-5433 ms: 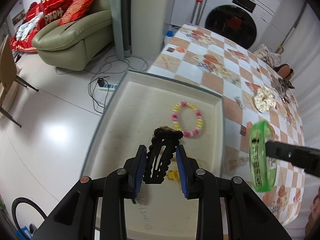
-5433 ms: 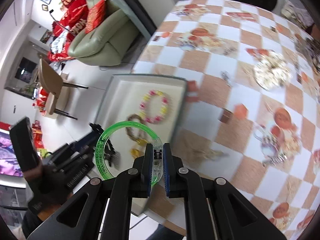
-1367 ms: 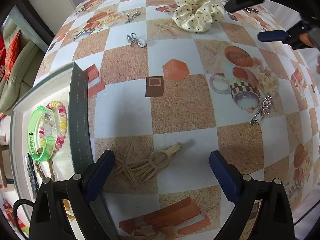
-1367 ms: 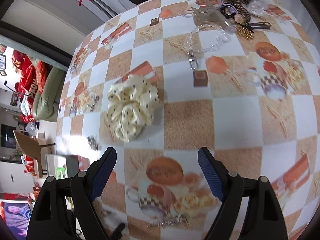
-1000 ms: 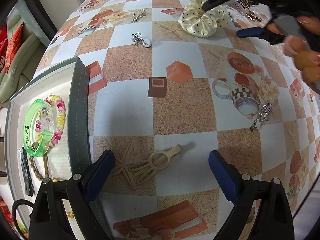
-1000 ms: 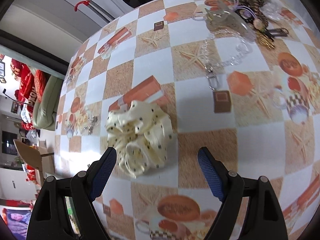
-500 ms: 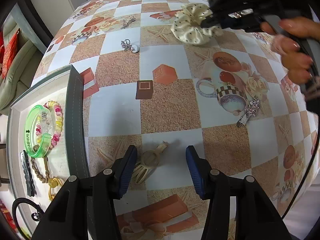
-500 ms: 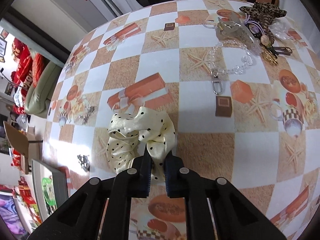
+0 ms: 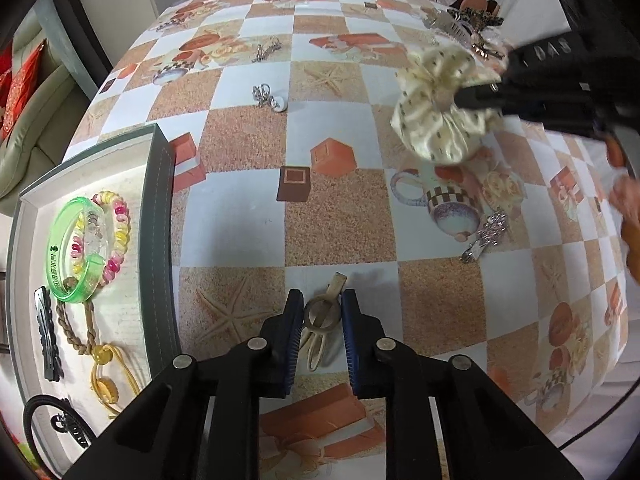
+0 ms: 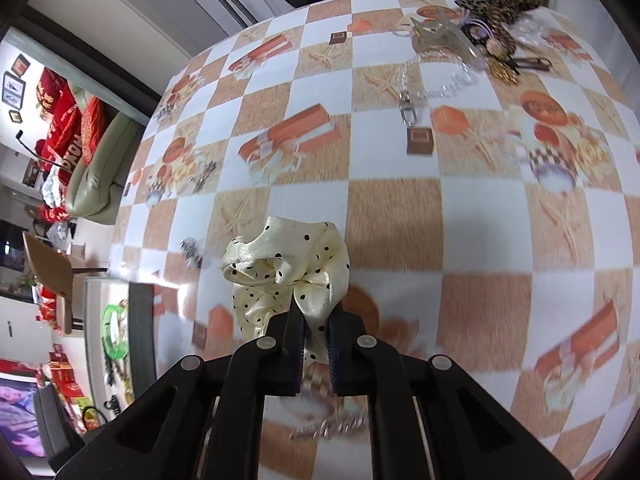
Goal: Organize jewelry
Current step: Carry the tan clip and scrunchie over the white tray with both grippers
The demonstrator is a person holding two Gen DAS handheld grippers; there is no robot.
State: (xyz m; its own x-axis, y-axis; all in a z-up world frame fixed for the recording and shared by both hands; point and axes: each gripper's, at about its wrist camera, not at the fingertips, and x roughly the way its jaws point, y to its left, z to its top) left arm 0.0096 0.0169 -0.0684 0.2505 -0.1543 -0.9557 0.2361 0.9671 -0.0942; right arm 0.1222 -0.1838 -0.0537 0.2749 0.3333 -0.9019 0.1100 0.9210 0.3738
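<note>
Jewelry lies scattered over a checkered tablecloth [image 9: 340, 216], with some of it already gathered in a shallow tray [image 9: 160, 208] at the left edge of the left wrist view. Inside that tray sit a green bangle [image 9: 66, 256], a pink-and-yellow bead bracelet [image 9: 120, 220], a braided cord bracelet [image 9: 72, 328] and a black hair clip [image 9: 46, 332]. At the lower middle of the same view, the left gripper [image 9: 320, 316] has just been closing its jaws around a beige hair claw [image 9: 320, 320]; the blue pads sit against its ring on both sides, and the claw's teeth trail down between the fingers. In the upper right, the right gripper [image 10: 314, 332] is clenched on a cream polka-dot scrunchie [image 10: 288, 268], which hangs off the cloth and casts a shadow beneath. A silver charm [image 9: 486, 234] rests right of centre, and a small chain with a white pendant [image 9: 270, 98] lies higher up. More hair accessories [image 10: 480, 28] crowd the upper right of the right wrist view.
</note>
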